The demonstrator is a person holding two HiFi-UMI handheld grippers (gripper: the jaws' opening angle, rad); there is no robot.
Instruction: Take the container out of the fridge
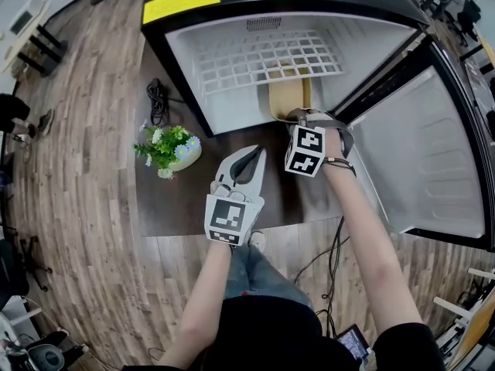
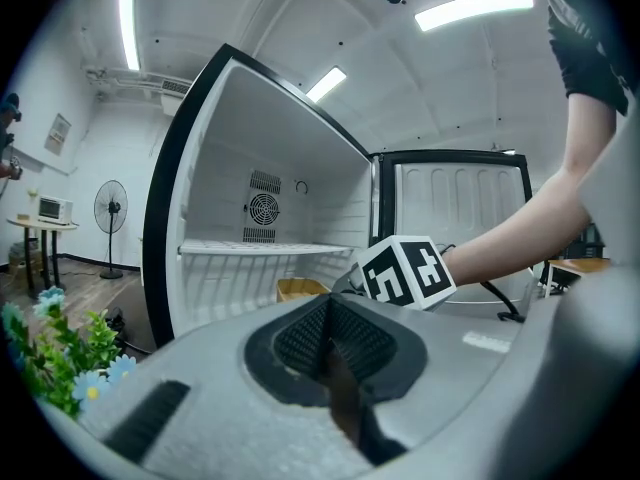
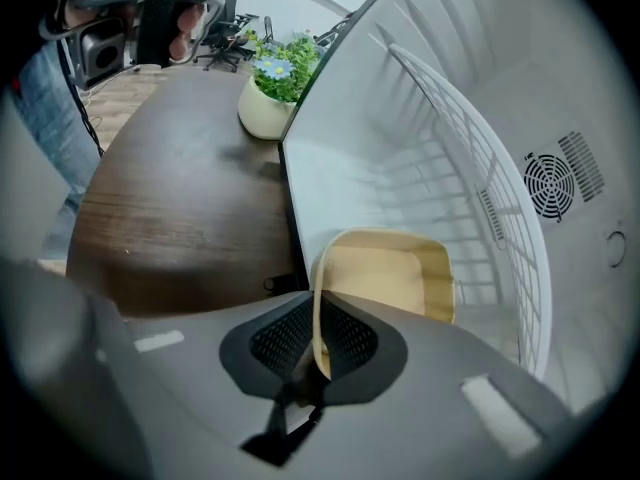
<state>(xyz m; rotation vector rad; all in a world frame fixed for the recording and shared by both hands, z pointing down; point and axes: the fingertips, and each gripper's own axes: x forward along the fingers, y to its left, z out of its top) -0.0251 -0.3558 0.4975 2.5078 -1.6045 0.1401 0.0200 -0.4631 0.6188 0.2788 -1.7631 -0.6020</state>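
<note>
Between the right tongs [image 3: 317,328], tight: near wall of tan container [image 3: 388,280].

The person wears a black short-sleeved top [image 1: 271,338], blue jeans [image 1: 259,273] and a pale shoe [image 1: 257,240]. The left gripper [image 1: 254,154] and the right gripper [image 1: 298,115] are smooth grey shells, each carrying a cube [image 1: 232,219] of black-and-white square markers. The jaws are lined with black ribbed pads [image 2: 300,338]. A dark strap [image 1: 338,162] rings the right wrist, and thin black cables [image 1: 334,261] trail under that arm.
</note>
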